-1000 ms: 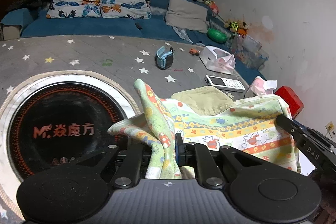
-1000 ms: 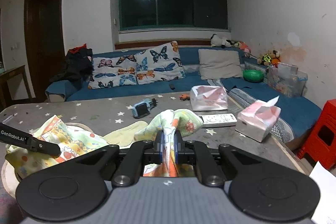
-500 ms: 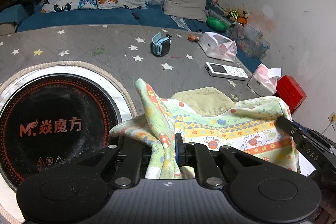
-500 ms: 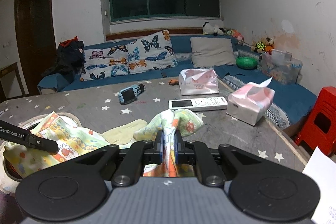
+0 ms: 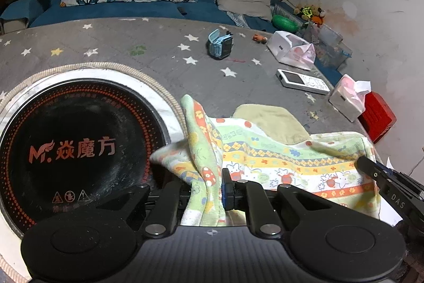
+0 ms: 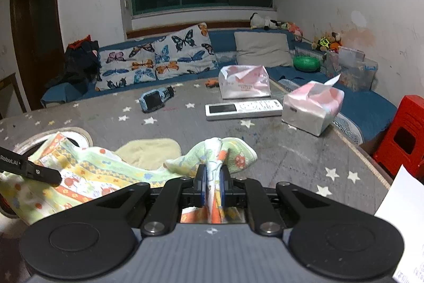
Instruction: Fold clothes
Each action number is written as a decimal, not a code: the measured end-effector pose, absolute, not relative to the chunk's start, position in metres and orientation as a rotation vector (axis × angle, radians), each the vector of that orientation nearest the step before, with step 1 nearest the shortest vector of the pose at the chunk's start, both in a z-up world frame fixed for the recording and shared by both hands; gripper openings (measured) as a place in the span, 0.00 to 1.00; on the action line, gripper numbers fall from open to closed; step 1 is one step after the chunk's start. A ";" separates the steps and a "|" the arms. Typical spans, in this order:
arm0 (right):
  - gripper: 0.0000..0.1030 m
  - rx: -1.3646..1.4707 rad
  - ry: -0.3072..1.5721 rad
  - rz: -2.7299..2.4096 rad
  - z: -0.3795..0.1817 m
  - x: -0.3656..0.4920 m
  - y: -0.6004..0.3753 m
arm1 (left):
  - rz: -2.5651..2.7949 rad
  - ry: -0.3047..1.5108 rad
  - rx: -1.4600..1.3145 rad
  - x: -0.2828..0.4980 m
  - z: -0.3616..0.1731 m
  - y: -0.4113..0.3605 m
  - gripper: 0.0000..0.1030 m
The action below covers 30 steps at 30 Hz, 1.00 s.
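A small patterned garment (image 5: 278, 161) in green, yellow and orange stripes is stretched between my two grippers low over the grey star-print table (image 5: 159, 55). My left gripper (image 5: 205, 184) is shut on a bunched corner of it near the black round cooktop (image 5: 71, 150). My right gripper (image 6: 212, 177) is shut on the opposite corner of the garment (image 6: 106, 174). The right gripper's finger shows at the right edge of the left wrist view, the left gripper's finger at the left edge of the right wrist view. A pale yellow-green cloth (image 5: 270, 121) lies flat behind the garment.
On the table lie a blue toy watch (image 5: 220, 44), a white remote (image 6: 243, 109) and two tissue packs (image 6: 312, 105) (image 6: 245, 82). A blue sofa with butterfly cushions (image 6: 153, 60) runs behind the table. A red stool (image 6: 402, 134) stands at the right.
Both grippers have sunk a little toward the table with the garment still held between them. The garment hangs lower and the table fills more of both views.
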State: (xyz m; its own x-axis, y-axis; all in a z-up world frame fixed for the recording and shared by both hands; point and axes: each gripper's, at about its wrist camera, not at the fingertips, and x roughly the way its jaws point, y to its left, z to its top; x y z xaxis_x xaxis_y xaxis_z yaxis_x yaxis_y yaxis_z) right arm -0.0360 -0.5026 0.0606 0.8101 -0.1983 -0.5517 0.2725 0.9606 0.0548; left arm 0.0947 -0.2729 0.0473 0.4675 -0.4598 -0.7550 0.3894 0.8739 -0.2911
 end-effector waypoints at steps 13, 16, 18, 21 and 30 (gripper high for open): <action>0.20 0.108 0.619 -0.284 0.049 -0.032 -0.507 | -0.460 0.950 -0.012 0.094 0.039 -0.267 0.42; 0.21 0.109 0.622 -0.261 0.047 -0.026 -0.505 | -0.434 0.941 -0.002 0.096 0.038 -0.261 0.43; 0.24 0.113 0.629 -0.243 0.045 -0.020 -0.502 | -0.413 0.938 -0.008 0.100 0.040 -0.257 0.43; 0.29 0.114 0.640 -0.219 0.040 -0.011 -0.498 | -0.405 0.923 -0.005 0.104 0.044 -0.258 0.43; 0.32 0.122 0.681 -0.195 0.024 0.018 -0.490 | -0.409 0.906 0.034 0.118 0.040 -0.278 0.43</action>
State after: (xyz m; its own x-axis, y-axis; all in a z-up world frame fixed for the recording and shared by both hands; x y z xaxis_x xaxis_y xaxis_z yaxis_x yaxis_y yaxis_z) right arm 0.0178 -0.4905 0.0239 0.7595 -0.1388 -0.6355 0.2182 0.9747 0.0478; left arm 0.1184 -0.2781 0.0405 0.5451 -0.3303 -0.7705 0.3588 0.9226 -0.1417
